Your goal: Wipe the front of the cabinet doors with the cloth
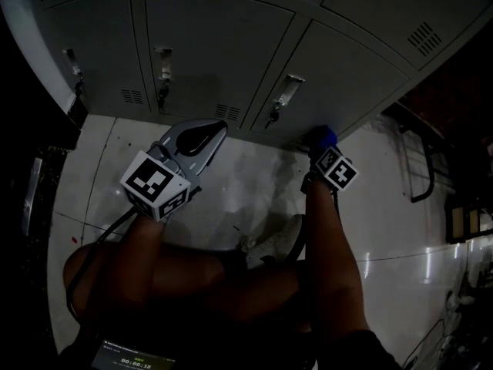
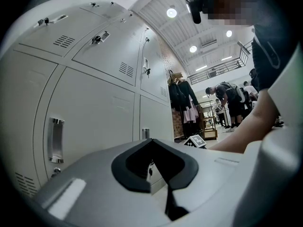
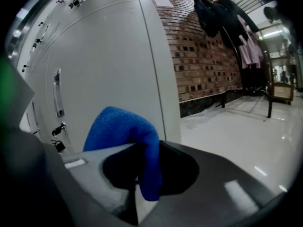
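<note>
Grey cabinet doors [image 1: 208, 45] with handles and small locks fill the top of the head view. My right gripper [image 1: 323, 149] is shut on a blue cloth [image 1: 321, 136], held at the bottom edge of the lower right door [image 1: 339, 75]. In the right gripper view the cloth [image 3: 124, 126] bulges over the jaws beside a door [image 3: 104, 56]; whether it touches is unclear. My left gripper [image 1: 218, 128] hovers left of it, near the middle door's lock, shut and holding nothing. The left gripper view shows its jaws [image 2: 154, 148] meeting before the doors [image 2: 94, 103].
A glossy white floor [image 1: 246, 183] runs below the cabinets. The person's bare legs and a light shoe [image 1: 273, 241] are beneath the grippers. A brick wall [image 3: 208, 60], hanging dark clothes [image 3: 213, 13] and a black metal rack [image 1: 420, 168] stand to the right. People stand far off [image 2: 227, 98].
</note>
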### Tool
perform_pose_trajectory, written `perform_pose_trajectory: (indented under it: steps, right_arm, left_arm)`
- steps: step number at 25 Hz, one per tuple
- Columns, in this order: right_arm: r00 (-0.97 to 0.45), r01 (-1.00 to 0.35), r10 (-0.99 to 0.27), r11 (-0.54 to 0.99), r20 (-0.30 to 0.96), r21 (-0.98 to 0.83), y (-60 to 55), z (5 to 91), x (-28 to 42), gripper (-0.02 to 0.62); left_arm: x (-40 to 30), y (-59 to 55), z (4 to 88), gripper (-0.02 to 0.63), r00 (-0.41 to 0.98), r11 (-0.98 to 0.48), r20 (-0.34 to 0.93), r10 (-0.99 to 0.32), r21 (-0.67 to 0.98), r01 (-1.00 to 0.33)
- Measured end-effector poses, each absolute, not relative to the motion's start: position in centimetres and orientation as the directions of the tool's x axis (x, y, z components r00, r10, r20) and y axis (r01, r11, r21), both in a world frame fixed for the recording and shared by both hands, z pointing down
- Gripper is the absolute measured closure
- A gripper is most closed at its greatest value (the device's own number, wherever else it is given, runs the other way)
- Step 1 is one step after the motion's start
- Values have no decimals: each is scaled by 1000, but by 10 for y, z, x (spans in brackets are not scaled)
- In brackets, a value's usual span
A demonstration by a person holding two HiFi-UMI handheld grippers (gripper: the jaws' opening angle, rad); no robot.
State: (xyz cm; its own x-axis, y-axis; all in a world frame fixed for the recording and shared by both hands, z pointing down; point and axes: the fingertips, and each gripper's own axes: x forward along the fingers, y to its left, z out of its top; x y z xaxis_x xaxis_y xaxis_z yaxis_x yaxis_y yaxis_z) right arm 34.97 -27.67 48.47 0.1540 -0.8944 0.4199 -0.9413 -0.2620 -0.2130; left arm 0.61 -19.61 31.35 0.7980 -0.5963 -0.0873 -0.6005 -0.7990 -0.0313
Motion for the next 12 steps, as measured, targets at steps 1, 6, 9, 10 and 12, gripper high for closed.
perform_pose_trajectory:
  steps: [1,6,9,10,12]
  right_arm:
    - [176,-936,-892,-283,416,-210,-275,485,359,526]
    - [205,-911,-880,-332,429,-246,-268,486,374,526]
    - [219,-914,-875,-339,431,-225,-267,485,376,526]
    - [221,-915,-876,-338,430,-219,-266,485,376,526]
    - [207,-917,-881,-326,426,-230,-265,480,370,526]
  left_arm:
    - [6,-196,314,601,798,-799,-87,-596,-32,-600]
    - [6,-196,315,601,799,-800,-85,-595,-33,-599]
    - [7,-196,315,601,799,-800,-85,-595,-34,-599]
    - [7,-197,315,601,799,-800,-85,-595,-34,-599]
    - [6,-197,314,601,799,-800,-87,-595,-33,-599]
